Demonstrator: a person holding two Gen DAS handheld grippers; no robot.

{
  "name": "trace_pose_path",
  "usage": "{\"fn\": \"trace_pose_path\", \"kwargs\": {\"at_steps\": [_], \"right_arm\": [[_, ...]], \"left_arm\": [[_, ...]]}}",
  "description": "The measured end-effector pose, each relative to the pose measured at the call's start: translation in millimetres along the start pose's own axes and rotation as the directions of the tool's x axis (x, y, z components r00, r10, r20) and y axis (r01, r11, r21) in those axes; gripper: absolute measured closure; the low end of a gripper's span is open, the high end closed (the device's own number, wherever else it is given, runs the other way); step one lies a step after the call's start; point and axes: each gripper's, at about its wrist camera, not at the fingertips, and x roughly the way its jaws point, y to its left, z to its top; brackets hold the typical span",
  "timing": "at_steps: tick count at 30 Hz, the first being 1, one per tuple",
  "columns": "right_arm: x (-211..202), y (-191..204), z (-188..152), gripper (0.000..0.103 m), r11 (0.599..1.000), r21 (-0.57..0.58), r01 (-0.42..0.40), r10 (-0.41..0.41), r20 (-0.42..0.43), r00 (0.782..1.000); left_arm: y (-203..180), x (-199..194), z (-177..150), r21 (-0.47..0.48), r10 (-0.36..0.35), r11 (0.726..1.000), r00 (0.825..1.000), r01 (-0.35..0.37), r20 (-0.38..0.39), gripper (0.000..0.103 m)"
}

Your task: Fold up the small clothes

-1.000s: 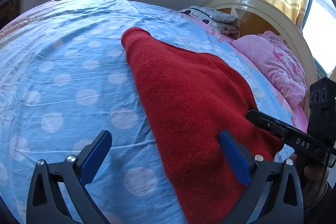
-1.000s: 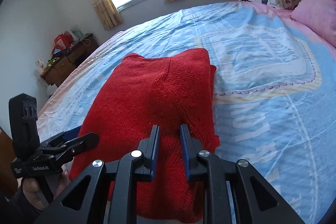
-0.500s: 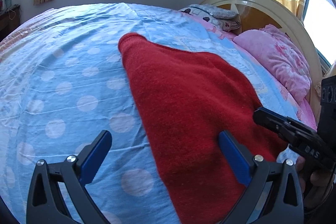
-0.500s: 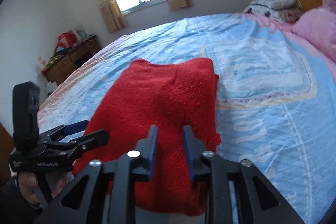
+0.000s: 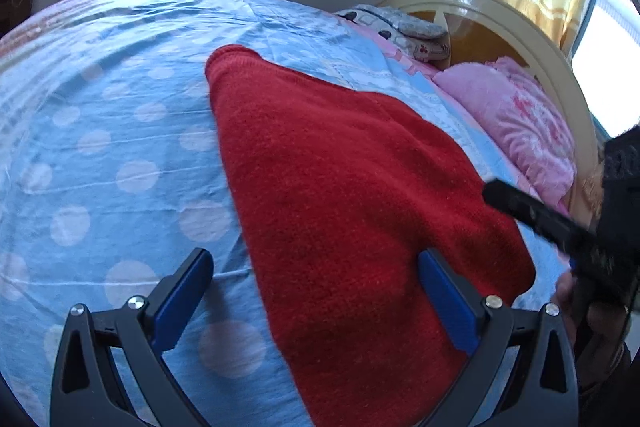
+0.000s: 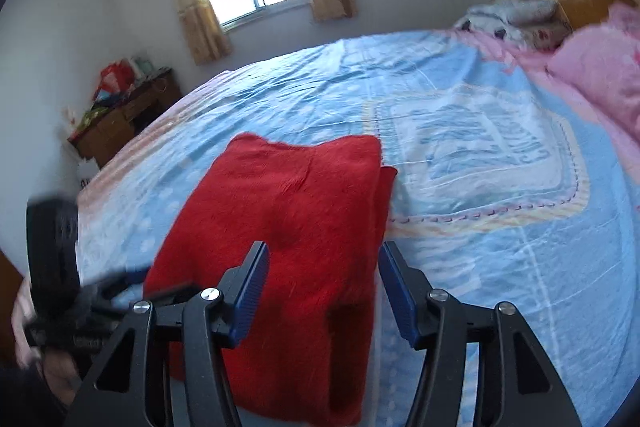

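So the bed [image 5: 120, 155] is my folding surface, with the red sweater [image 5: 340, 195] lying folded flat on it. My left gripper [image 5: 316, 291] hangs wide, gripping nothing; right gripper [image 6: 322, 287] fingers just opened, letting the sweater's edge go.

Blue dotted bedsheet [image 5: 120, 155], pink pillow [image 5: 516, 123], perhaps a desk [image 6: 120, 119].

The right gripper [image 6: 322, 287], jaws just opening, hovers at six o'clock over the folded red sweater [image 6: 288, 227] on the blue bedsheet [image 6: 480, 155], gripping nothing.
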Motion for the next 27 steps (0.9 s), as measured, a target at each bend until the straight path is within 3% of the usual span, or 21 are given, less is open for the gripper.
{"fn": "trace_pose_path", "kwargs": {"at_steps": [4,6,8,11,14,17,19,21,27], "right_arm": [[27.4,-19.1,28.7,0.051,0.997,0.080,0.006,-0.002,-0.052,0.999],[46.7,-25.4,34.3,0.083,0.992,0.120,-0.043,0.058,-0.120,0.991],[56.3,-25.7,36.5,0.088,0.989,0.128,-0.070,0.090,-0.158,0.983],[49.3,-29.3,35.7,0.090,0.993,0.121,-0.014,0.031,-0.145,0.989],[54.2,-42.7,21.4,0.090,0.985,0.169,-0.017,0.045,-0.161,0.986],[49.2,-37.7,18.7,0.087,0.989,0.133,-0.066,0.085,-0.144,0.986],[45.4,-40.1,21.9,0.073,0.986,0.143,-0.084,0.104,-0.138,0.985],[41.5,-43.4,26.2,0.052,0.985,0.144,-0.096,0.113,-0.117,0.987],[54.4,-63.4,39.7,0.050,0.976,0.189,-0.113,0.132,-0.092,0.987]], "left_arm": [[2.7,-4.3,-1.6,-0.017,-0.014,1.000,1.000,0.014,0.019,0.000],[3.5,-7.4,-2.8,-0.021,-0.023,0.999,0.999,0.024,0.033,0.000],[4.5,-8.9,-4.3,-0.024,-0.035,0.999,0.999,0.036,0.036,0.000],[4.4,-5.0,-5.2,-0.024,-0.038,0.999,0.999,0.038,0.011,0.000],[0.5,-0.4,-5.4,-0.007,-0.032,0.999,0.999,0.032,-0.012,0.000],[-0.4,-1.5,-5.6,-0.005,-0.031,1.000,0.999,0.031,-0.010,0.000],[0.5,-1.6,-5.6,-0.009,-0.034,0.999,0.999,0.034,-0.013,0.000],[0.7,-1.2,-5.2,-0.006,-0.035,0.999,0.999,0.035,-0.015,0.000],[-2.9,0.6,-5.8,0.010,-0.040,0.999,0.999,0.040,-0.024,0.000]]}}
